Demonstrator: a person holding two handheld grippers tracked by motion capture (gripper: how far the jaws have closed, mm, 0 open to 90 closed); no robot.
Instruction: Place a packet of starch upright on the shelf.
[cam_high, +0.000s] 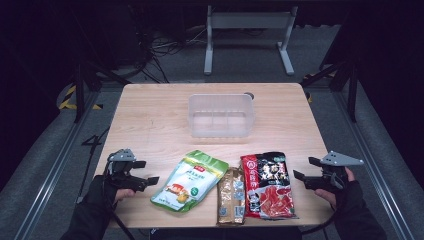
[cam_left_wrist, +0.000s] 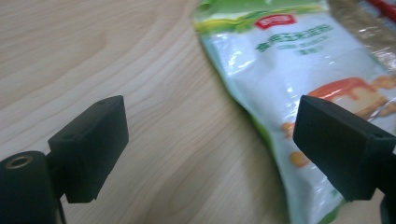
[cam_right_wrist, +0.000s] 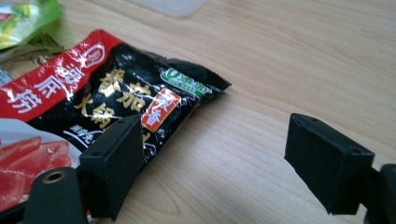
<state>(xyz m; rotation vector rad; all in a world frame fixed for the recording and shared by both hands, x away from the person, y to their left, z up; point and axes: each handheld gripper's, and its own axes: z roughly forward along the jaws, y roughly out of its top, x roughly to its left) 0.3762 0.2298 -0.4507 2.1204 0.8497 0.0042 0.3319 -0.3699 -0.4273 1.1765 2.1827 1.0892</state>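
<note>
Three food packets lie side by side near the table's front edge: a green-and-white pouch (cam_high: 190, 181) (cam_left_wrist: 299, 79), a narrow brown-gold packet (cam_high: 231, 195), and a red-and-black packet (cam_high: 267, 184) (cam_right_wrist: 107, 102). A clear plastic bin (cam_high: 220, 115) stands behind them at the table's middle. My left gripper (cam_high: 145, 172) (cam_left_wrist: 210, 144) rests open just left of the green pouch, nothing between its jaws. My right gripper (cam_high: 306, 169) (cam_right_wrist: 212, 158) is open just right of the red-and-black packet, its jaws apart over bare wood.
The wooden table (cam_high: 150, 115) has bare room on both sides of the bin. A small dark round thing (cam_high: 248, 95) sits behind the bin. Beyond the table stand a white frame (cam_high: 247, 30) and cables on a dark floor.
</note>
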